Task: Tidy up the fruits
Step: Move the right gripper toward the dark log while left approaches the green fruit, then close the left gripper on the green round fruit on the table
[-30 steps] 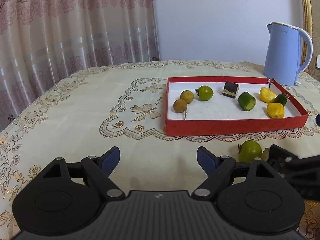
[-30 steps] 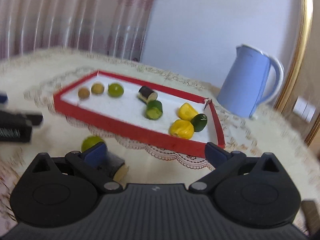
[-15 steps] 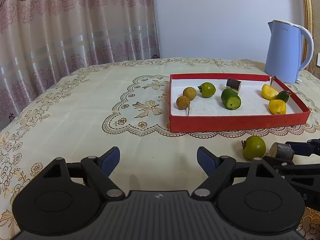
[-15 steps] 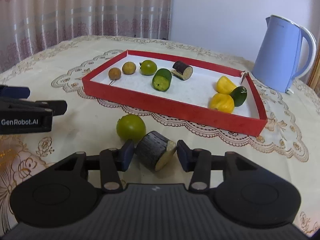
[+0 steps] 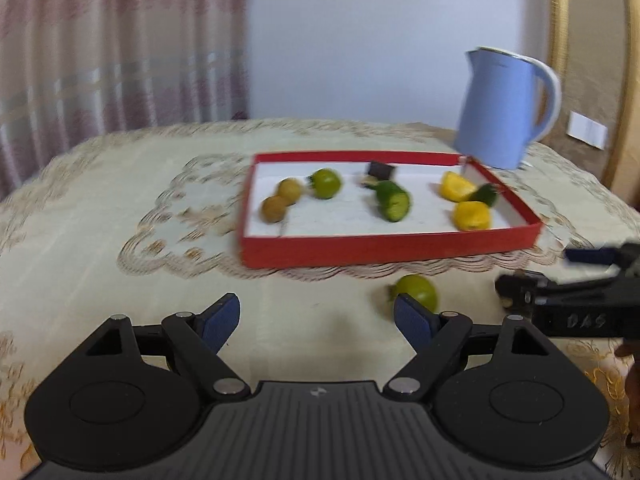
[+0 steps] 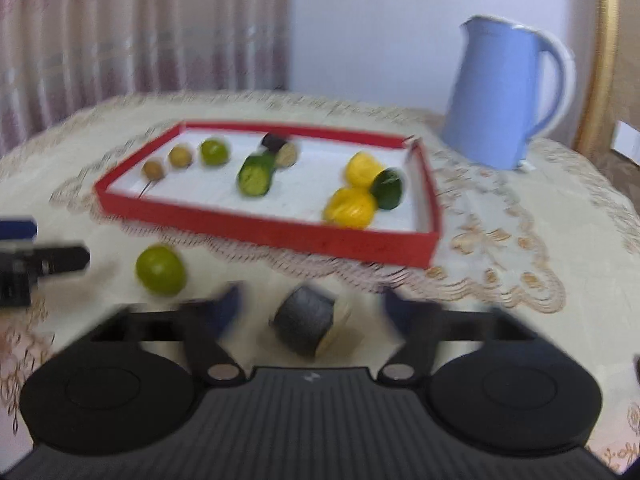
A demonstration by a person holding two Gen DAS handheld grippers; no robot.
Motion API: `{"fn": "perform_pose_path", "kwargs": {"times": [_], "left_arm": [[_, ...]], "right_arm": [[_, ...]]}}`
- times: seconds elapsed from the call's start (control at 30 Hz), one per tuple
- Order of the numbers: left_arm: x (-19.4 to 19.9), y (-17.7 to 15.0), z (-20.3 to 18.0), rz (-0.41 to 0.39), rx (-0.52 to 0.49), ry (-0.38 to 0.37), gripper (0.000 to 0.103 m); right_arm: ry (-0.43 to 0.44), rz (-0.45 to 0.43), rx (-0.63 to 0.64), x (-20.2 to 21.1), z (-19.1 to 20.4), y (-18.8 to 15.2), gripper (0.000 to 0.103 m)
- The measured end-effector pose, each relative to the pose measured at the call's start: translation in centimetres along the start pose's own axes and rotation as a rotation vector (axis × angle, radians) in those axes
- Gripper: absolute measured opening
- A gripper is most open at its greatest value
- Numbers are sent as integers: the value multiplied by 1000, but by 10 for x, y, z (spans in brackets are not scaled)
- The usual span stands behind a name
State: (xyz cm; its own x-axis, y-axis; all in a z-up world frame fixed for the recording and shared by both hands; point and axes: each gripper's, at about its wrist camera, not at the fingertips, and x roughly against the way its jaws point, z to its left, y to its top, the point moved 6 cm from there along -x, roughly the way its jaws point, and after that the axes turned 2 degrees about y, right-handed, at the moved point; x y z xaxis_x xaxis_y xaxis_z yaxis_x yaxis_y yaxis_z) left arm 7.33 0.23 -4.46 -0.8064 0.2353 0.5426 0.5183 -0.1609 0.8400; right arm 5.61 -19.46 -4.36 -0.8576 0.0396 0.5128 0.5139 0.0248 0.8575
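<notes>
Most fruit sits in our red tray. A green fruit and dark chunk remain on the worktop. Our left tongs and right tongs gape apart, holding nothing.

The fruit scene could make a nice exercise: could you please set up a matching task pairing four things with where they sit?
Things:
1. dark eggplant piece
2. loose green fruit
3. blue kettle
4. two yellow pieces

Places:
a. behind the red tray's far right corner
b. between the right gripper's open fingers
c. inside the tray, right end
d. on the tablecloth in front of the tray

Pairs: 1-b, 2-d, 3-a, 4-c
</notes>
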Motion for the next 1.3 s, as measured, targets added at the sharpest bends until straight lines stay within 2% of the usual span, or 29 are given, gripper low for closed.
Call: {"fn": "perform_pose_path", "kwargs": {"times": [0.1,0.2,0.27,0.33,0.4,0.6,0.83,0.93,1.0,1.03,1.1,1.17,1.2,1.3], "left_arm": [[0,3,-21,-41,-89,-31,85],[0,5,-46,-70,-175,-83,85],[-1,5,-59,-97,-223,-93,85],[-7,6,-69,-92,-259,-68,85],[-14,5,-74,-82,-283,-44,84],[-26,4,-78,-35,-272,-46,84],[-40,5,-67,23,-180,3,84],[-44,4,-65,36,-169,24,84],[-48,1,-64,59,-159,31,71],[-50,0,-63,75,-152,32,61],[-52,-1,-61,97,-114,6,53],[-51,0,-61,114,-82,-29,37],[-51,0,-61,120,-71,-43,37],[-49,0,-62,116,-77,-25,36]], "right_arm": [[-16,-86,-40,11,-10,5,102],[-19,-147,-157,11,-28,6,103],[-14,-113,-212,1,-39,-1,103],[-7,-73,-241,-5,-45,-8,103],[5,-71,-259,-3,-48,-11,103],[-31,-79,-166,12,-47,-7,103],[96,-91,-188,30,-44,-13,103],[75,-109,-128,35,-36,-13,103],[60,-122,-87,39,-29,-12,103],[55,-128,-70,40,-26,-12,103],[57,-128,-48,41,-22,-12,103],[54,-135,-38,44,-20,-11,103],[56,-135,-30,44,-18,-12,103],[50,-143,3,47,-14,-12,103]]}}
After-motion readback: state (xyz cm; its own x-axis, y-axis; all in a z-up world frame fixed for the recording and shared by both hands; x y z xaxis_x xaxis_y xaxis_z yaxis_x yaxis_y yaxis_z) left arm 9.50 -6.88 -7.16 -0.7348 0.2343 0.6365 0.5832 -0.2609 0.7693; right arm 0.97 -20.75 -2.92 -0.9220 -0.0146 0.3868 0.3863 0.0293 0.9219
